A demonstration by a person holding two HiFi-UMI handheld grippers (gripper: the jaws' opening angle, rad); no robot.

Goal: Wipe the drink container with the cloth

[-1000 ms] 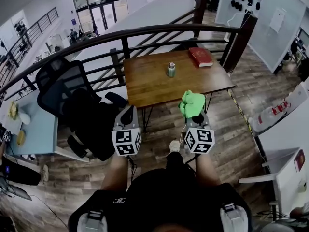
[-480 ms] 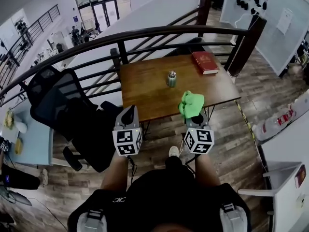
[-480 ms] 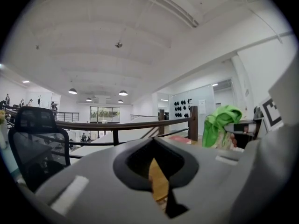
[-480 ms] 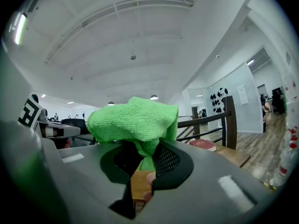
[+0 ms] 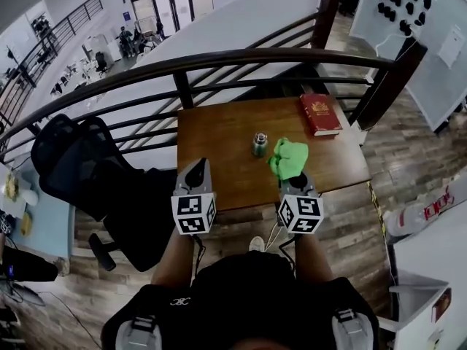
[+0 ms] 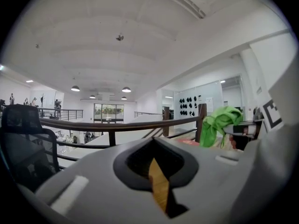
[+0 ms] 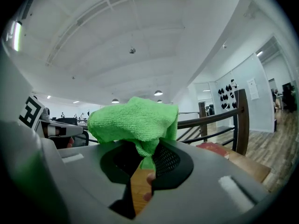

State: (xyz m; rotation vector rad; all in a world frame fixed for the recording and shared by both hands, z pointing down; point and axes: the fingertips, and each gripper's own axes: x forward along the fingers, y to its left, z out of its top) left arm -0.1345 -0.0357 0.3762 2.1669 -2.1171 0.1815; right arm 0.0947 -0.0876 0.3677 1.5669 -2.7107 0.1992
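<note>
both closed: left claw (image 6: 160, 190) empty, right claw (image 7: 143, 178) clamping cloth (image 7: 133, 120) that hides its tips.

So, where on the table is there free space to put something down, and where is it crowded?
The left half of the table is bare, from its left edge to the drink container. So is the near right corner, in front of the red book. It is tightest at the container, where the green cloth in the right gripper hangs close.
</note>
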